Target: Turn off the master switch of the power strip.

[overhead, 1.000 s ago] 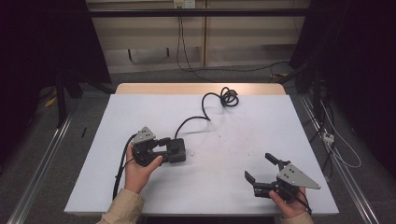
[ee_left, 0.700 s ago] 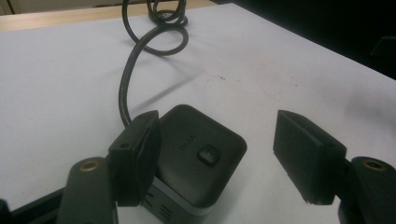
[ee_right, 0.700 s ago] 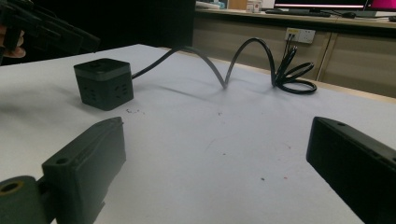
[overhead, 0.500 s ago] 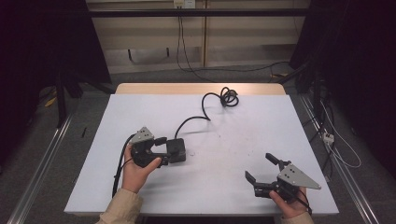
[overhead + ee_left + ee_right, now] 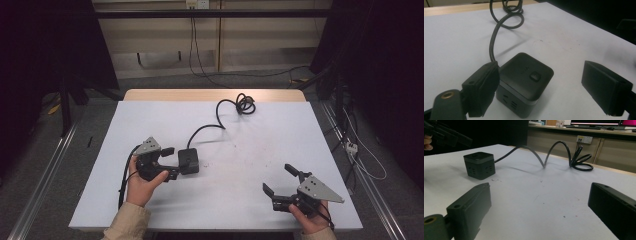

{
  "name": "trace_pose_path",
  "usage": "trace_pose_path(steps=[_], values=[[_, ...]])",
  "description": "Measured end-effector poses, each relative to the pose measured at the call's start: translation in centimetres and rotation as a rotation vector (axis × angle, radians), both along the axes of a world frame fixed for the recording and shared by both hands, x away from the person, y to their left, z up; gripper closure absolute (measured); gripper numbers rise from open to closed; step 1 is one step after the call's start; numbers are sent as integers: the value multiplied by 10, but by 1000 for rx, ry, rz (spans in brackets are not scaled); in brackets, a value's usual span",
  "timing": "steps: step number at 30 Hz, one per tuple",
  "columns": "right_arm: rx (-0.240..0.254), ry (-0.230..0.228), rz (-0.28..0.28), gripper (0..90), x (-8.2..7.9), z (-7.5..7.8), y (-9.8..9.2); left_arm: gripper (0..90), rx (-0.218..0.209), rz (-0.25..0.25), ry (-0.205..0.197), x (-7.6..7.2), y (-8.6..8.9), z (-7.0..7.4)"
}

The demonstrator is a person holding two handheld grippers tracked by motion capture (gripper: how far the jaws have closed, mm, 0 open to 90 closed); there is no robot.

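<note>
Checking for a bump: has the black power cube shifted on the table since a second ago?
No. The power cube sits at the same spot on the white table.

1. The left gripper [image 5: 168, 161] is held in the left hand [image 5: 142, 182] and points to the right; its jaws have just been opening and now stand wide.
2. The right gripper [image 5: 280, 181] is in the right hand [image 5: 309, 220], low at the near edge, with jaws spread apart and nothing between them.
</note>
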State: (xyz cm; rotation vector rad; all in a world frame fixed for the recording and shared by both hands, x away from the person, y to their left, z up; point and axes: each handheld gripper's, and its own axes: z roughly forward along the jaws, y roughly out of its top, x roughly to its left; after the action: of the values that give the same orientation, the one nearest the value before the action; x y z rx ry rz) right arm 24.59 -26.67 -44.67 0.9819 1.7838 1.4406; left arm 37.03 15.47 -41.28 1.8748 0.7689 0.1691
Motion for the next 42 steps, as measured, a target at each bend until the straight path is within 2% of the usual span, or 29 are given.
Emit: trace_pose_path(steps=[9, 25, 42], values=[[0, 0, -1, 43, 0, 0, 0, 92, -4, -7, -7, -3, 7, 0], [4, 0, -2, 43, 0, 0, -1, 74, -17, -10, -20, -6, 21, -1], [9, -2, -5, 43, -1, 1, -4, 66, 1, -5, -33, -8, 30, -4]])
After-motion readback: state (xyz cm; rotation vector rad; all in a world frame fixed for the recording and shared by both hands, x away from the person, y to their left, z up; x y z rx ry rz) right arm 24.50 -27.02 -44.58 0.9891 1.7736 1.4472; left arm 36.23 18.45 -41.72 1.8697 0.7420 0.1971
